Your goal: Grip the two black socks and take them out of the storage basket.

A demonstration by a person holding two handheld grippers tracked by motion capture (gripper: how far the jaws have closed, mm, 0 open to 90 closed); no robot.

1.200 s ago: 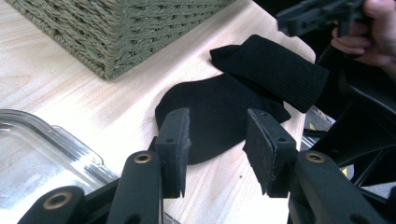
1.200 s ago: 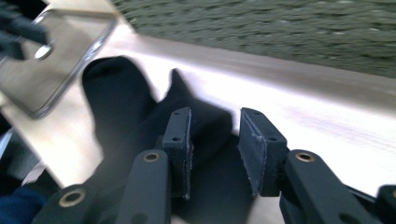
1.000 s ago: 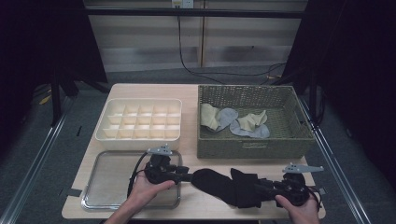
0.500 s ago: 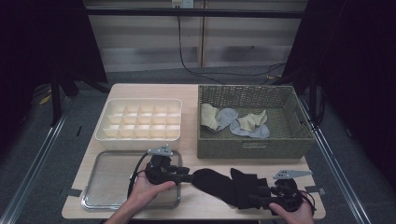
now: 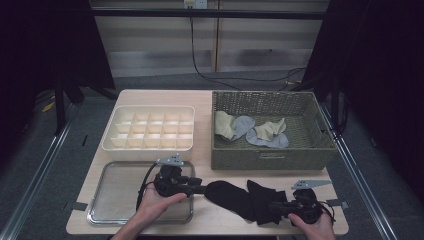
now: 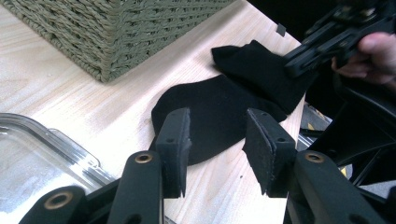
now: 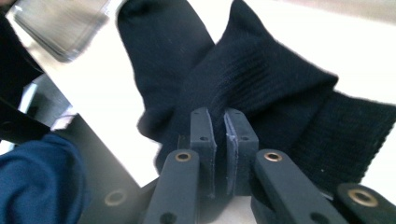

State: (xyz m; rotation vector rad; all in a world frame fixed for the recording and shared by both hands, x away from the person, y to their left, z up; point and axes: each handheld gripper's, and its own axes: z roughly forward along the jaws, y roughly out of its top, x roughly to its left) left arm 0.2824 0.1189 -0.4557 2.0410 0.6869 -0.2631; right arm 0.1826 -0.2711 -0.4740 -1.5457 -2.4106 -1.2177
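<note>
Now two black socks (image 5: pixel 247 199) lie on the pale wooden tabletop (image 5: pixel 202 107), just in front of the woven basket (image 5: pixel 270 150), which serves as the landmark for everything else. One sock lies flat with its rounded toe pointing away from the basket's right end; the other is folded and overlaps it nearer that right end.

The left tool (image 6: pixel 217 140), held in the person's left hand (image 5: pixel 157 205), sits in front of the basket's left corner, over the near edge of the metal tray (image 5: pixel 107 200). Its jaws stand apart around the toe of the flat sock, and in the left gripper view the pads do not press on the fabric; the cloth lies between and beyond them.

The right tool (image 7: pixel 219 135), in the right hand (image 5: pixel 312 227), is in front of the basket's right end. Its jaws have just been closing, and in the right gripper view they stand nearly together with a thin slit between the pads, right at the ribbed cuff of the folded sock. Whether any cloth is pinched in that slit I cannot tell.

Inside the basket lie several light socks (image 5: pixel 252 130), grey and cream. To the basket's left, touching or nearly so, stands a white divided organizer (image 5: pixel 150 127).
</note>
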